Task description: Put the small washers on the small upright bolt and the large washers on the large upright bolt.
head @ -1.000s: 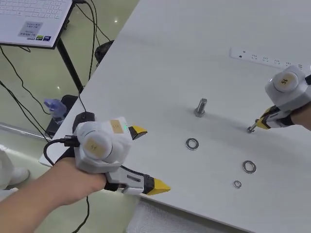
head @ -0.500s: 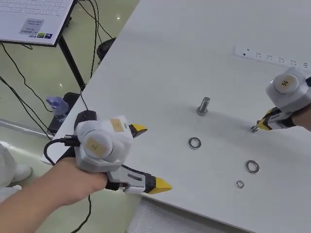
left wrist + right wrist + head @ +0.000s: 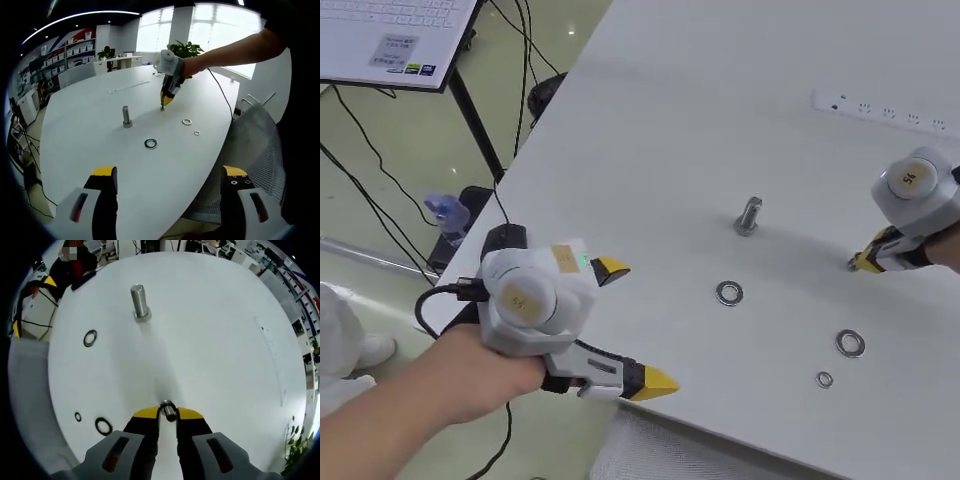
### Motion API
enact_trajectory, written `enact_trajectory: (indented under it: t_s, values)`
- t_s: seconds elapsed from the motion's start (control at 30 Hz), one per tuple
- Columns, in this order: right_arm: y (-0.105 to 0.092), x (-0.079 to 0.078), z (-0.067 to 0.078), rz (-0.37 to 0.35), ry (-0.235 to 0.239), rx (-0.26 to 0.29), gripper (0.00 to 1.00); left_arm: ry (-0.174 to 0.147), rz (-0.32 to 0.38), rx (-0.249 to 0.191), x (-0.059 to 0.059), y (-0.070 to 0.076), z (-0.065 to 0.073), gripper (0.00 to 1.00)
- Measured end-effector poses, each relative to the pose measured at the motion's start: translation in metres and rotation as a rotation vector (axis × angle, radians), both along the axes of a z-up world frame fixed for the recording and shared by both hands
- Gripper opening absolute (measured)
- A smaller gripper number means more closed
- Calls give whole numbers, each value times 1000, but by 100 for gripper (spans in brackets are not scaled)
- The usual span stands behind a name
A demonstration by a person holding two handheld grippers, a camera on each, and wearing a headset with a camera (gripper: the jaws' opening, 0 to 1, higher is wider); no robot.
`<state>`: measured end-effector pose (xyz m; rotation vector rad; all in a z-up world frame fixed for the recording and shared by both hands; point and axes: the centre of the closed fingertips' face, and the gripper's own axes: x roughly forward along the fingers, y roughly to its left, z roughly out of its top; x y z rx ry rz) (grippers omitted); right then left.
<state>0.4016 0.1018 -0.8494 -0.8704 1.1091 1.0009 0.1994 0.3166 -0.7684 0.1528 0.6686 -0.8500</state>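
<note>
My right gripper [image 3: 168, 415] is clenched on the small upright bolt [image 3: 167, 409], whose head shows between my yellow tips. My left gripper [image 3: 635, 323] hangs at the edge of the white table [image 3: 700, 120], jaws spread wide and holding nothing. The large upright bolt [image 3: 748, 216] stands well apart. One large washer [image 3: 728, 293] lies flat near it. A second large washer [image 3: 850, 343] lies just beside a small washer [image 3: 824, 379]. The head view takes in a laptop [image 3: 390, 40].

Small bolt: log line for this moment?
right tool: shut on small bolt | left tool: open, at table edge | large bolt: bare | washers: three loose on table

Left gripper [image 3: 638, 325] agape (low), right gripper [image 3: 864, 263] pinching small bolt [image 3: 167, 409]
</note>
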Motion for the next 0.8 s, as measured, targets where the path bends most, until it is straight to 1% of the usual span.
enact_trajectory:
  t_s: [0.17,0.27,0.8]
  values:
    - [0,-1,-3,5,3,-7,13,-1,5,0,-1,0,0,85]
    - [0,-2,-4,7,5,-10,13,5,6,-1,-2,0,-1,84]
    - [-1,-3,-10,14,9,-22,13,-2,10,0,-4,0,-1,84]
